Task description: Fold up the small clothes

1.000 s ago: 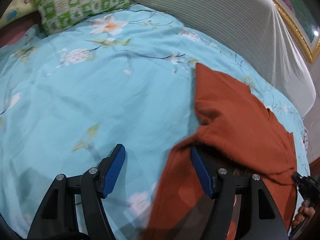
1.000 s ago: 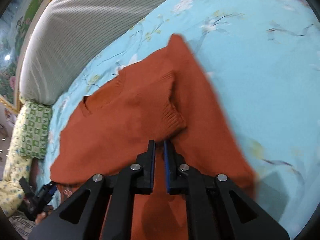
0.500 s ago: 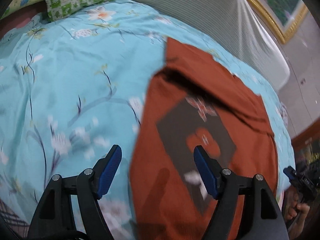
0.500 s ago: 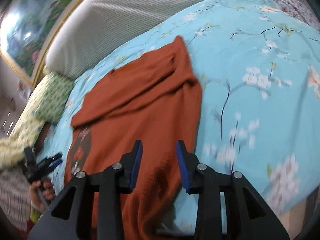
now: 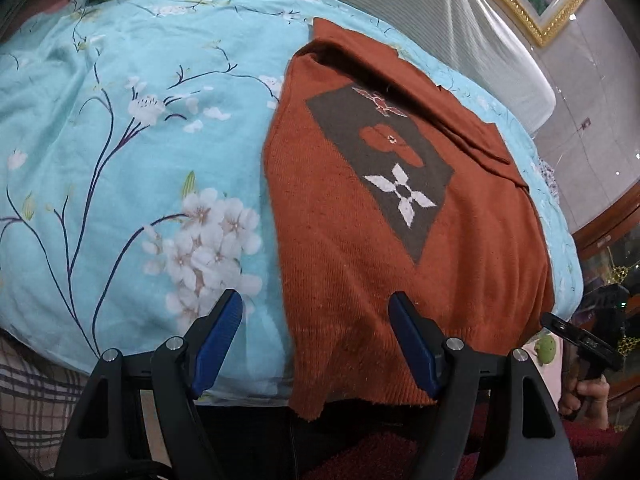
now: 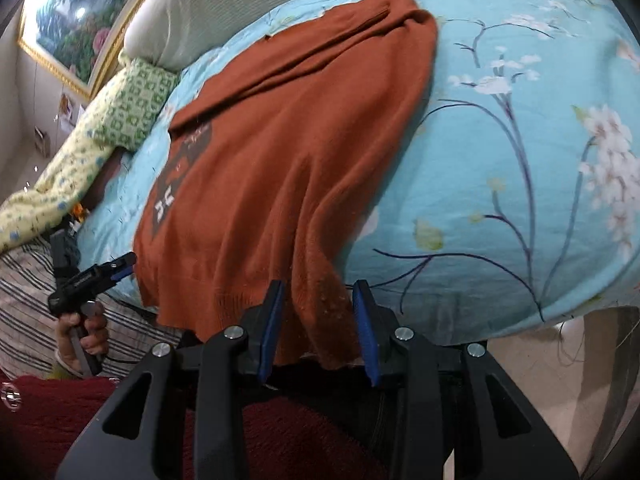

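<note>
Rust-orange sweater (image 5: 344,240) lies spread on the bed (image 5: 120,160), over the light-blue flowered sheet, its hem hanging off the near edge. Front faces up – a dark panel (image 5: 384,160) with a white flower and red motifs shows in the left wrist view. The top part is folded down over the chest, creased along the far side; sweater seen again from the other side (image 6: 288,128). Left gripper (image 5: 316,340) has its fingers (image 5: 218,336) spread wide, holding nothing – 1 blue pad sits over the sheet, the other over the sweater's hem. Right gripper (image 6: 318,328) is partly open, fingers (image 6: 272,320) on either side of the hanging hem corner; whether the pads touch the cloth I cannot tell, no grip visible. Each wrist view catches the other gripper low at the frame edge, gripped in a hand. Green checked pillow (image 6: 132,108) at the far end of the bed, striped grey headboard cover (image 5: 400,8) behind, gold-framed painting (image 6: 68,16) on the wall.
</note>
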Tool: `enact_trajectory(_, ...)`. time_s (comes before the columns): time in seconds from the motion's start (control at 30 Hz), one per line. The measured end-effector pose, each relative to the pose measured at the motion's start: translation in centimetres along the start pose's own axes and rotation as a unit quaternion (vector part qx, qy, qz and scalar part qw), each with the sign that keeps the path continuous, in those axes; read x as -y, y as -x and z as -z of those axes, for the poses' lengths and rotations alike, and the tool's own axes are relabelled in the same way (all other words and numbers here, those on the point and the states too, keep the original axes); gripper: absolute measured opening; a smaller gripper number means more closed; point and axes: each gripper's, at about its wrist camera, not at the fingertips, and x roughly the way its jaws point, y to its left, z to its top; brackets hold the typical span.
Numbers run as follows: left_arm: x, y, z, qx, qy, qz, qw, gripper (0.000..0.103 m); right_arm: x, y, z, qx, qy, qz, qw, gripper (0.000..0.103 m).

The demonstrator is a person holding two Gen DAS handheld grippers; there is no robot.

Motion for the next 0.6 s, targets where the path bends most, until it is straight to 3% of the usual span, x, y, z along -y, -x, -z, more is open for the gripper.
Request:
enact_trajectory(0.03, -0.1, 0.1, 0.1, -0.002, 0.005, 0.008, 1.0, 0.074, -0.1, -0.3, -0.1, 0.0, 0.004, 0.004, 1.0, 0.036)
enact_trajectory(0.13, -0.3, -0.1, 0.6, -0.001, 0.008, 0.013, 0.9999, 0.069, -0.5, -0.6, -0.4, -0.005, 0.017, -0.004, 1.0, 0.009)
enact_trajectory(0.3, 0.6, -0.4, 0.6, 0.005, -0.005, 0.004, 1.0, 0.058, 0.9, 3.1, -0.6, 0.051, -0.012, -0.064, 0.997, 0.008)
enact_trajectory(0.43, 1.7, -1.2, 0.3, -0.009, -0.017, 0.029, 0.9994, 0.027, 6.8, 7.5, -0.4, 0.113, -0.1, -0.052, 0.987, 0.007)
enact_trajectory(0.47, 2.1, -1.5, 0.4, -0.009, -0.029, 0.027, 0.9992, 0.016, 7.7, 7.9, -0.2, 0.118, -0.113, -0.05, 0.985, 0.007)
enact_trajectory(0.5, 2.4, -1.6, 0.5, -0.006, -0.036, 0.019, 0.9991, 0.011, 8.2, 8.1, -0.1, 0.119, -0.118, -0.049, 0.985, 0.007)
enact_trajectory(0.6, 2.6, -0.9, 0.9, 0.008, -0.048, 0.013, 0.9988, 0.008, 7.4, 7.2, 0.2, 0.104, -0.104, -0.059, 0.987, 0.007)
